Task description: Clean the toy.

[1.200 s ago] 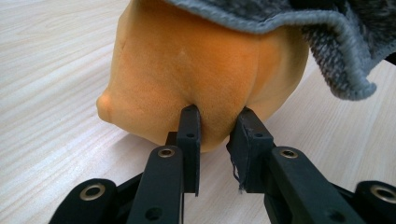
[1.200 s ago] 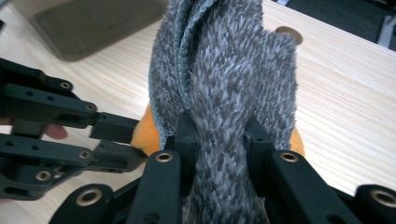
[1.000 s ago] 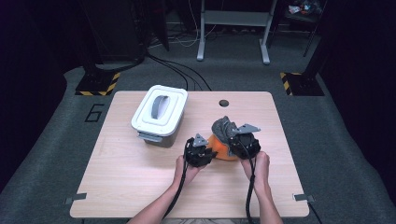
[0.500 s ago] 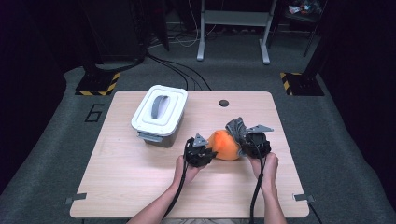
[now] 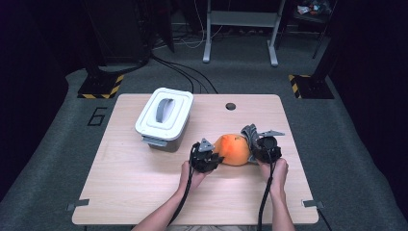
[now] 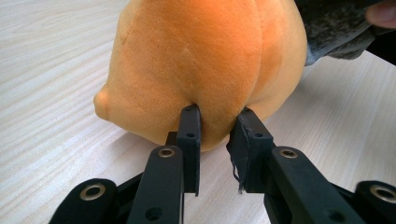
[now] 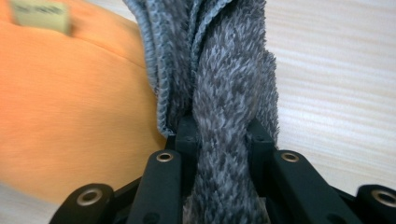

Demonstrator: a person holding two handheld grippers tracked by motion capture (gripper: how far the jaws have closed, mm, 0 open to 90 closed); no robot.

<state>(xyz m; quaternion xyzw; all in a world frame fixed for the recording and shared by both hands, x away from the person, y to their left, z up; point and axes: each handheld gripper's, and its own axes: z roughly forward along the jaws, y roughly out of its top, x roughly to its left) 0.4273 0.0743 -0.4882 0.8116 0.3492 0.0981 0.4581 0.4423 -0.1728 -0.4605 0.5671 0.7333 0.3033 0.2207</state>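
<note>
An orange plush toy (image 5: 233,149) lies on the wooden table (image 5: 144,192), right of centre. My left gripper (image 5: 214,158) is at its left side. In the left gripper view the left gripper (image 6: 217,121) is shut on a fold of the orange plush (image 6: 205,60), pinching it. My right gripper (image 5: 257,144) is at the toy's right side, shut on a bunched grey fuzzy cloth (image 5: 250,132). In the right gripper view the cloth (image 7: 229,93) fills the gap of the right gripper (image 7: 222,128) and drapes against the plush (image 7: 70,116).
A white lidded container (image 5: 164,115) with a grey handle stands at the back left of the table. A small round hole (image 5: 230,106) sits near the far edge. The dark floor around the table holds cables and stand legs.
My right gripper has moved right and down with the grey cloth, drawing it off the top of the plush toy. More of the orange toy shows. The left gripper stayed put.
</note>
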